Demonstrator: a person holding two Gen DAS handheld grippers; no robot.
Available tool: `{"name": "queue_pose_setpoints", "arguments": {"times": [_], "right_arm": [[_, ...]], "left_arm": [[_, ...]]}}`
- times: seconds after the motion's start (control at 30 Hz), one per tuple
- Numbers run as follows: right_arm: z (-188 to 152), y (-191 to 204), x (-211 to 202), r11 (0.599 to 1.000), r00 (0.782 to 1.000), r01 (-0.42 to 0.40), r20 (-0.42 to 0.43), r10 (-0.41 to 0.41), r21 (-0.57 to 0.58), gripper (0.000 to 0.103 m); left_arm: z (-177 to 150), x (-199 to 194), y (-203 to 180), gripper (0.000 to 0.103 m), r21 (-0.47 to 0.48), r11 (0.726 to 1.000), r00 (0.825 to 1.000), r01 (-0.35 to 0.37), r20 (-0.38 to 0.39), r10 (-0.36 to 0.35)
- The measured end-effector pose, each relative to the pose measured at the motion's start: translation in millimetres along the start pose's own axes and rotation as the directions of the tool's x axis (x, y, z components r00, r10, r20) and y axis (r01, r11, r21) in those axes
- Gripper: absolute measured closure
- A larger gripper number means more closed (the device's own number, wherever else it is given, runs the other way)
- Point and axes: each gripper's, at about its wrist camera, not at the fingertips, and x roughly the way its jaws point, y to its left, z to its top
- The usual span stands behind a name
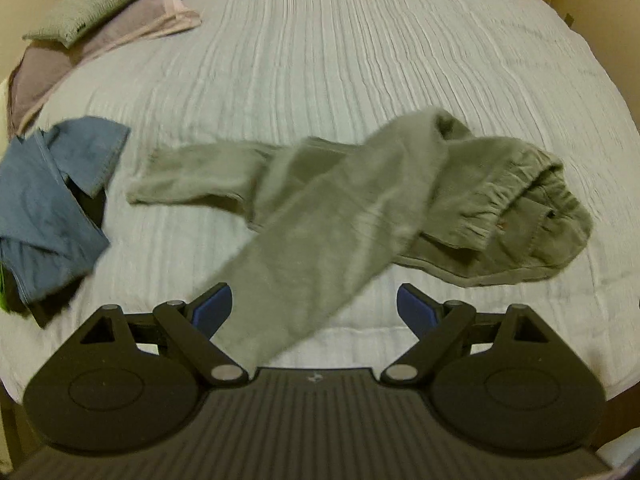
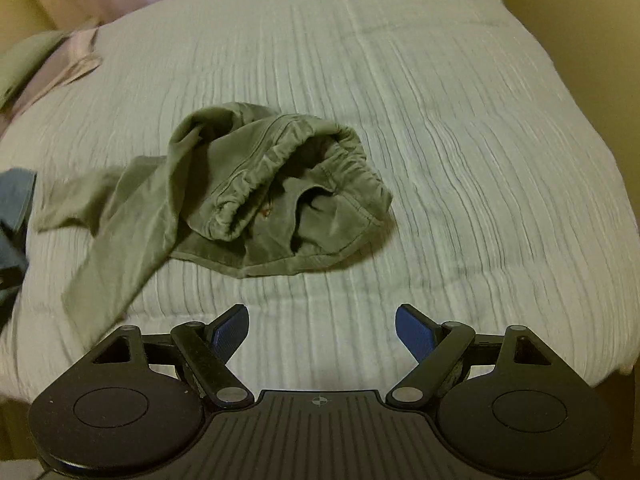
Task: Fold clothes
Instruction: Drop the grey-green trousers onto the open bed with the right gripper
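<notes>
On top of a big bed [image 1: 360,40] with a pale ribbed cover, a pair of green pants [image 1: 360,208] lies in a messy heap near the middle. The stretchy waist end sits bunched up and open, and the two legs cross over each other and reach out to the side. One leg runs down toward the left gripper [image 1: 314,312] and passes between its blue pads [image 1: 212,312], but the pads are spread wide and do not squeeze it. The right gripper [image 2: 320,330] is spread wide too, with only bed cover between its fingers; the pants lie beyond it, a little apart. Blue clothes [image 1: 52,200] sit in a pile at the bed's edge. Folded clothes [image 1: 88,20] are stacked at the far corner.
</notes>
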Motion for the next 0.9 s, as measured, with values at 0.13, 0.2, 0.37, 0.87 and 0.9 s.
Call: {"name": "queue_pose_setpoints", "arguments": {"times": [0.13,0.2,0.37,0.87,0.9], "right_arm": [[-0.1,-15.2,-0.7,0.996,0.999,-0.031,-0.009,0.030,-0.079,0.020],[3.7,-17.9,-1.6,0.993,0.999,-0.051,-0.012,0.050,-0.105,0.020],[13.1,3.1,12.2,0.986,0.998,-0.067,-0.013,0.066,-0.153,0.020],[14.5,96.6,34.1,0.994,1.000,-0.019,-0.023,0.016,-0.111,0.020],[12.7,103.5,35.4,0.994,1.000,-0.010,-0.026,0.007,-0.105,0.020]], "left_arm": [[-4.1,-6.0,-27.5,0.015,-0.004,1.000,1.000,-0.013,-0.021,0.013],[-3.9,-10.4,-33.3,0.015,0.008,0.999,0.999,-0.032,-0.017,0.032],[3.2,-13.5,-30.4,0.015,0.012,0.997,0.997,-0.082,-0.014,0.082],[26.0,10.7,48.7,0.015,0.106,0.993,0.999,-0.048,-0.002,0.048],[26.1,12.9,54.5,0.015,0.113,0.993,0.999,-0.041,-0.001,0.042]]}}
